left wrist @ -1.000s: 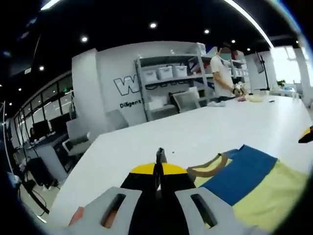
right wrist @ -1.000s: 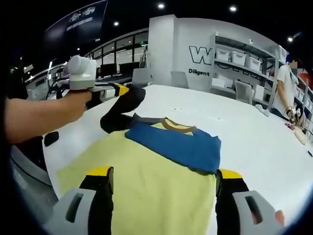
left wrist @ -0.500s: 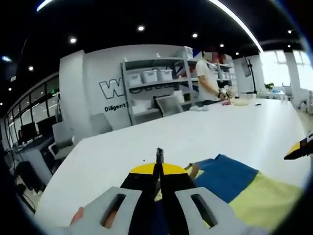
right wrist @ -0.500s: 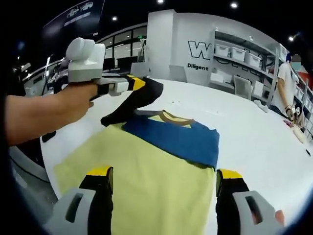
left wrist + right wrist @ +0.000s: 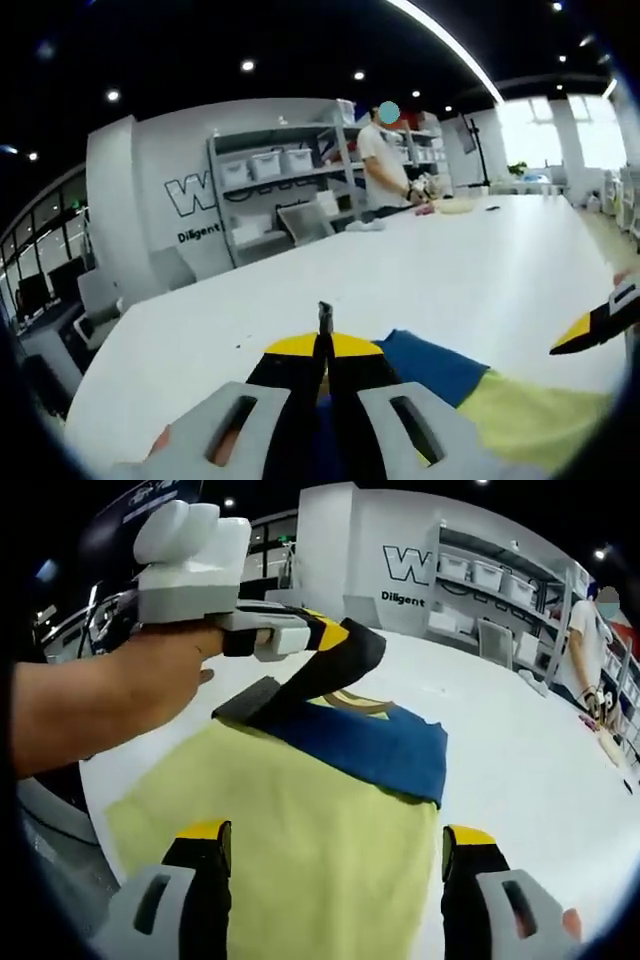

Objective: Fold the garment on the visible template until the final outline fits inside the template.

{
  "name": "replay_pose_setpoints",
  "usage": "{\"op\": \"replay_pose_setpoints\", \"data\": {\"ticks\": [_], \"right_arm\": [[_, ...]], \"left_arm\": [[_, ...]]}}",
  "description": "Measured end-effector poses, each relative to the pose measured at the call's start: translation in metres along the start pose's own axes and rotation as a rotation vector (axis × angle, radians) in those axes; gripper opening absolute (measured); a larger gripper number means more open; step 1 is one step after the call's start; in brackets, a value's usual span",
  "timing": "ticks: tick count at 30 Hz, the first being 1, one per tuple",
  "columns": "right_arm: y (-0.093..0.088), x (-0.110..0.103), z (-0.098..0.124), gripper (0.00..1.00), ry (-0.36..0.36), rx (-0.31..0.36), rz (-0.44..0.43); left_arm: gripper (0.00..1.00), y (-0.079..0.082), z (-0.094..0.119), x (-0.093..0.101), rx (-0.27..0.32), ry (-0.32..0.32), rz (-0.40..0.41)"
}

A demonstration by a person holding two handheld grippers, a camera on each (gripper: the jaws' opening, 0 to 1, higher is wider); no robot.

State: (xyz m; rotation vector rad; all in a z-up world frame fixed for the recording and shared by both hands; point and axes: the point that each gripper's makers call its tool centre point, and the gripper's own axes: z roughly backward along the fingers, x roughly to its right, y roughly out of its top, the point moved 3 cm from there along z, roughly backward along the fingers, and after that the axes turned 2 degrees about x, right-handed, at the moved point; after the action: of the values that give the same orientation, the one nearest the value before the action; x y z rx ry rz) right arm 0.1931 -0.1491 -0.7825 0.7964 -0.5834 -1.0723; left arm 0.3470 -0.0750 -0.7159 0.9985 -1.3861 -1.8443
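Room: open workshop with dark ceiling and spot lights; shelving (image 5: 290, 170) with white bins stands against a lettered wall, and a person (image 5: 385, 160) works at the far end of the table.
Surface: long white table (image 5: 440, 270), bare beyond the cloth.
Garment: yellow and blue shirt (image 5: 330, 820) lies flat near the table's edge, blue band and tan collar at the far end; its black sleeve (image 5: 310, 685) is off the table.
Left gripper (image 5: 324, 340): jaws pressed together on the black sleeve, seen in the right gripper view carried above the blue band.
Right gripper (image 5: 330, 865): jaws spread wide, nothing between them, hovering over the yellow body.
Change: over the last second the left gripper has lifted the sleeve higher and swung it inward across the shirt — a sleeve fold in progress.
Meaning: outline is narrowing, but no template edge can be made out here.
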Motion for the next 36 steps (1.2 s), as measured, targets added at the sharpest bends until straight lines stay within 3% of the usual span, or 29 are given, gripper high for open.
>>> {"op": "replay_pose_setpoints", "data": {"ticks": [11, 18, 24, 36], "right_arm": [[-0.001, 0.002, 0.001, 0.84, -0.001, -0.001, -0.001], [-0.002, 0.004, 0.001, 0.83, -0.006, -0.005, -0.006], [-0.003, 0.004, 0.001, 0.83, -0.007, -0.013, -0.004], [-0.007, 0.003, -0.001, 0.82, 0.000, -0.040, 0.001]], "left_arm": [[0.00, -0.015, -0.012, 0.025, -0.035, -0.056, -0.016], [0.00, -0.013, -0.019, 0.043, -0.022, -0.094, -0.032], [0.00, -0.040, -0.028, 0.051, -0.100, -0.122, -0.044], [0.00, -0.058, -0.034, 0.068, -0.141, -0.182, -0.085]]}}
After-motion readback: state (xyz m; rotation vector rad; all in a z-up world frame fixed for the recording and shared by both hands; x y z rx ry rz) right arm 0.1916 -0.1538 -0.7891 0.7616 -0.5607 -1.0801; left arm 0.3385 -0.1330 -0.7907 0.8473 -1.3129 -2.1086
